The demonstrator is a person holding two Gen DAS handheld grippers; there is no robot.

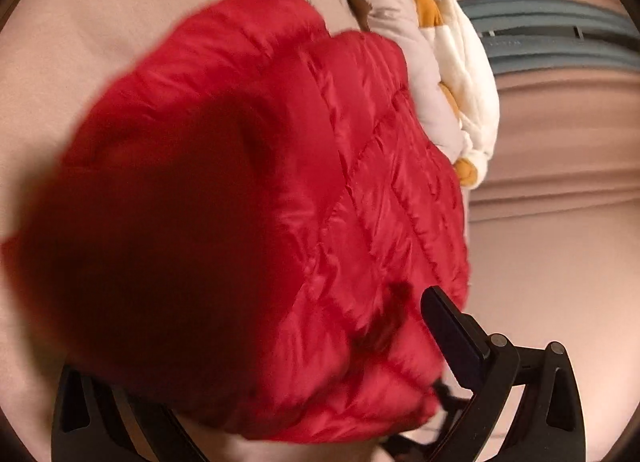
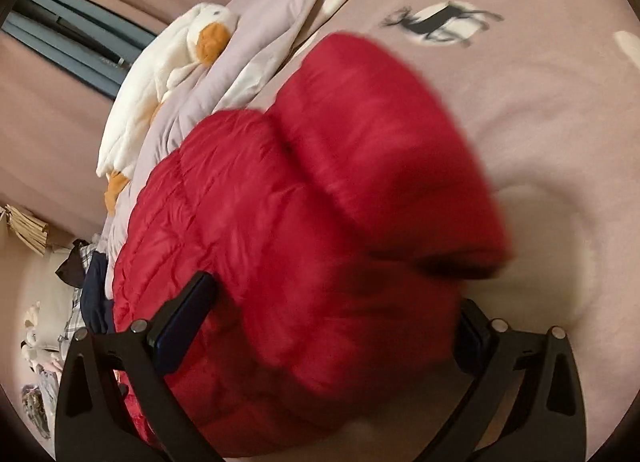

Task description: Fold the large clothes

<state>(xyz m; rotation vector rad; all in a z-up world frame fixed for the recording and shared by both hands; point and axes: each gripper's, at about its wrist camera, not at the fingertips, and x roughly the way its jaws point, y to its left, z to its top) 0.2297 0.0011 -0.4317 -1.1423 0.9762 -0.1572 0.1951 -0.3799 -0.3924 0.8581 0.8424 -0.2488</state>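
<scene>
Red puffer jacket (image 2: 280, 230) btwn both tongs (image 2: 332, 318), over pink bedsheet (image 2: 540, 122)

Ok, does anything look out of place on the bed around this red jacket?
Mostly no. The red jacket is bunched up, not flat, and a plush duck lies on the rumpled duvet right beside it.

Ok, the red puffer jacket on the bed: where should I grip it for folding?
Grip the red puffer jacket at its thin stitched edge nearest the cameras, coming in low along the bed. The padded middle looks too thick and slippery for the fingers.
</scene>
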